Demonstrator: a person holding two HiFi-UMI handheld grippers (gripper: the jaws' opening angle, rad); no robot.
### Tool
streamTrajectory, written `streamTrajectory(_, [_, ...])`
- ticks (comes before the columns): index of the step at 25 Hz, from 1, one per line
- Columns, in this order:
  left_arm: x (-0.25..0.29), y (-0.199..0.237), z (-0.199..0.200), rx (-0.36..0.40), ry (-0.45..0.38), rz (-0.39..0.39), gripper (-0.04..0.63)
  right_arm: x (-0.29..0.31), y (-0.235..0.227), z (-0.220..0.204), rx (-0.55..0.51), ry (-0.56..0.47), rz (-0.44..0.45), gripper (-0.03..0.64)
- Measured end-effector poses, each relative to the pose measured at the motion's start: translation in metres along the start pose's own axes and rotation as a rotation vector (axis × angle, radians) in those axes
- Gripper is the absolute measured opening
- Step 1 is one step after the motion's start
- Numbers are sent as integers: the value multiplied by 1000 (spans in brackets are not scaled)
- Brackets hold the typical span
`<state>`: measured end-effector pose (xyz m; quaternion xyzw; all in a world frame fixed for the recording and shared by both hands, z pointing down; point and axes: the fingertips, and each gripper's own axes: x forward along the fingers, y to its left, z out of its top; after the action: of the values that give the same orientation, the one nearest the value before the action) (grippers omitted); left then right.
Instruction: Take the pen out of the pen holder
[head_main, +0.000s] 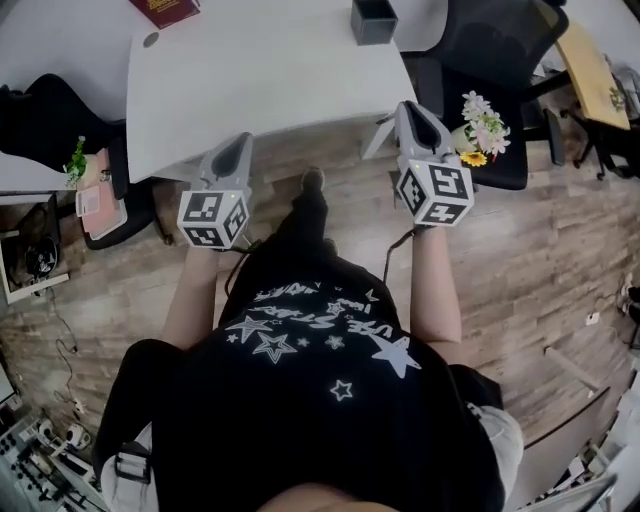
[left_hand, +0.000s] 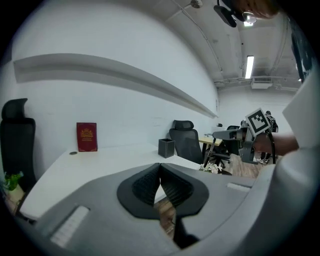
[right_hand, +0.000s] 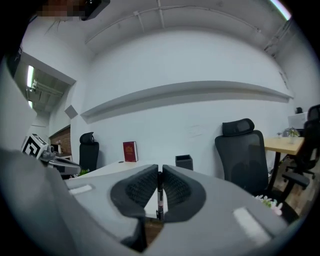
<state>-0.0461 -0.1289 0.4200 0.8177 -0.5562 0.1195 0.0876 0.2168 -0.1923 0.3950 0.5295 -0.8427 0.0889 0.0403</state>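
Closest to me, the person stands back from the near edge of the white rectangular surface (head_main: 260, 80), a gripper in each hand held out over the wooden floor. The right gripper (right_hand: 159, 175) has its dark ribbed fingers (right_hand: 140, 189) clamped on a slim dark pen with a pale band (right_hand: 160, 197), which stands upright between them. The left gripper (left_hand: 160, 170) has its fingers (left_hand: 145, 186) pressed together with nothing in them. Farther off, the black square pen holder (head_main: 373, 20) sits by the far right corner of the surface, well apart from both grippers, and a dark red book (head_main: 165, 10) stands at the far edge toward the left corner. I'd judge the job as good as done: the pen is out and held, with at most a setting-down left. The pen shows only in the right gripper view; the head view does not show it, though only that view shows both grippers held clear of the surface's near edge
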Motion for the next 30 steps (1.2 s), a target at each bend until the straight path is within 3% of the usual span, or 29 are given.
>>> streamTrajectory(4, [-37,9,-12,-1,37,69,11,-14,25,-22,18,28,63,29])
streamTrajectory(9, [-52,11,-15,-7,52,84,11,-21,43,-34,33,40,99,29])
streamTrajectory(18, [-63,25,-23,-33,38,25,11,-13,82,-46,11,86,81,29])
streamTrajectory(30, [-113,101,-47,-34,28,-84,11,-9,184,-51,-12,126,-34,29])
